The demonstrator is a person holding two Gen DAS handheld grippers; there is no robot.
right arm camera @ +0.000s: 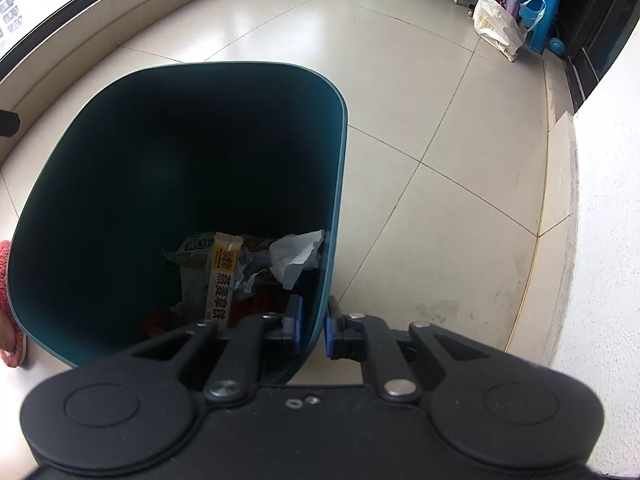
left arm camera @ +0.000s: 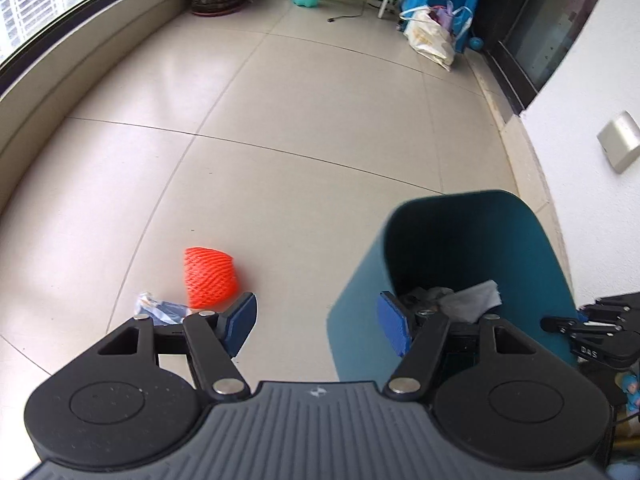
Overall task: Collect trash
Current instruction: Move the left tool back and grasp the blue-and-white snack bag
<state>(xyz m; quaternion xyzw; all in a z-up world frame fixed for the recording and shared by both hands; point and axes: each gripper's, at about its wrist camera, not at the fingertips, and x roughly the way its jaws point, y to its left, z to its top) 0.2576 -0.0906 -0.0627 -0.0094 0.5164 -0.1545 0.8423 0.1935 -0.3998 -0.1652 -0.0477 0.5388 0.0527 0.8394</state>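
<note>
Left gripper (left arm camera: 318,322) spread wide, empty, right gripper (right arm camera: 314,330) clamped on teal bin (right arm camera: 336,184) rim, orange foam net (left arm camera: 211,278) and wrapper (left arm camera: 160,309) on open tile floor (left arm camera: 280,120) left of bin, paper scraps (right arm camera: 296,256) inside

the left gripper (left arm camera: 318,326) hangs wide open with nothing between its blue pads. past its left finger lie an orange foam net sleeve (left arm camera: 210,278) and a crumpled blue-white wrapper (left arm camera: 160,308); behind its right finger stands a teal plastic bin (left arm camera: 472,256) holding crumpled paper (left arm camera: 470,300).
</note>
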